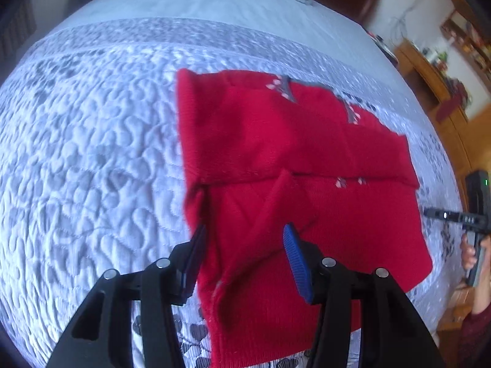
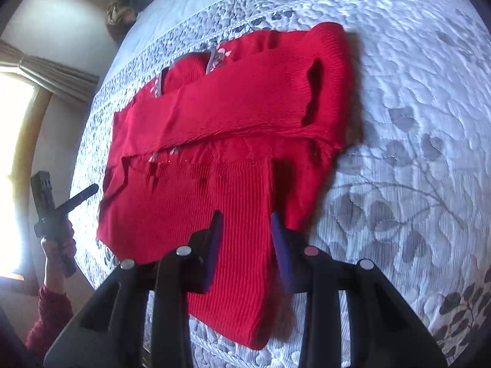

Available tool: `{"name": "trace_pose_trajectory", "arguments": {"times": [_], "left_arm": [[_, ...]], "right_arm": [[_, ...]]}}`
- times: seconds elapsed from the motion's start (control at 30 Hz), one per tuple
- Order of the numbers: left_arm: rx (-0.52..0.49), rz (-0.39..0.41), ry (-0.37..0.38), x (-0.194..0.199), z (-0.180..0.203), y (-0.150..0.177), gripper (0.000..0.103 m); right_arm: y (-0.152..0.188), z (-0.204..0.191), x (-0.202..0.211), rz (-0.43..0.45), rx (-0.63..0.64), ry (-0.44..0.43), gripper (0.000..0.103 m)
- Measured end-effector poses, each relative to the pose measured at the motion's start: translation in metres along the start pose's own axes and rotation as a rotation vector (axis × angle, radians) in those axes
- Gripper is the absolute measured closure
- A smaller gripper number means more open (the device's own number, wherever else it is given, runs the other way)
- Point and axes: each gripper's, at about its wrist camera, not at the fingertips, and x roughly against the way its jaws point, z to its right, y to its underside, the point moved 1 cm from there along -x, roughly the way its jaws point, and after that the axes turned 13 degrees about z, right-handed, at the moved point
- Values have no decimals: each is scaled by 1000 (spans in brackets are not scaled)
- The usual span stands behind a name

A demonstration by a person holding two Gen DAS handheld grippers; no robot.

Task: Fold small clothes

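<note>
A red knitted sweater (image 1: 291,159) lies partly folded on the quilted bedspread (image 1: 92,153), its sleeves turned in over the body. My left gripper (image 1: 244,240) hovers over the sweater's near left edge, blue pads apart, nothing pinched between them. In the right wrist view the same sweater (image 2: 221,141) spreads across the bed, ribbed hem nearest. My right gripper (image 2: 245,219) stands open above that hem, pads not pressing on the knit. Each view catches the other gripper at its edge in a hand: the right one (image 1: 472,214), the left one (image 2: 52,211).
The grey-and-white leaf-patterned bedspread (image 2: 399,153) surrounds the sweater on all sides. Wooden furniture with shelves (image 1: 435,70) stands beyond the bed. A bright window with a curtain (image 2: 18,122) is at the left. A heap of clothes (image 2: 129,3) sits at the far end.
</note>
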Motion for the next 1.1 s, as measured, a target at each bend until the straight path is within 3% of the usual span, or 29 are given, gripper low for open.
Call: {"name": "trace_pose_trajectory", "arguments": {"times": [0.1,0.23,0.43,0.53,0.7,0.77,0.93,0.97,1.0,1.03,1.1], "left_arm": [[-86,-7,-5,-8,13,0,48],[-190,-17,11,-16,30,3,48],[-449,34,-6,-7,72,17,48],[-514,39,55,-5,88,16,48],[-506,-49,112,-34,94,8,52],[-507,-86,112,-45,93,8,57],[-473,-122,82,-67,82,4,57],[-452,-126,85,-69,80,2,64],[-429,-120,74,-69,76,-1,83],[-395,-117,62,-69,70,-5,92],[-278,-101,98,-62,54,-17,97]], "right_arm": [[-5,-2,-9,-4,27,34,53],[-7,0,-21,-26,38,45,53],[-3,-1,-30,-31,76,67,52],[-2,-1,-30,-30,77,67,52],[-4,3,-30,-30,37,51,50],[-4,5,-30,-30,24,44,50],[-3,5,-30,-29,25,41,50],[-2,5,-31,-28,25,41,50],[-2,5,-31,-27,24,40,50],[-2,6,-31,-25,20,37,50],[-2,8,-30,-22,11,30,50]]}}
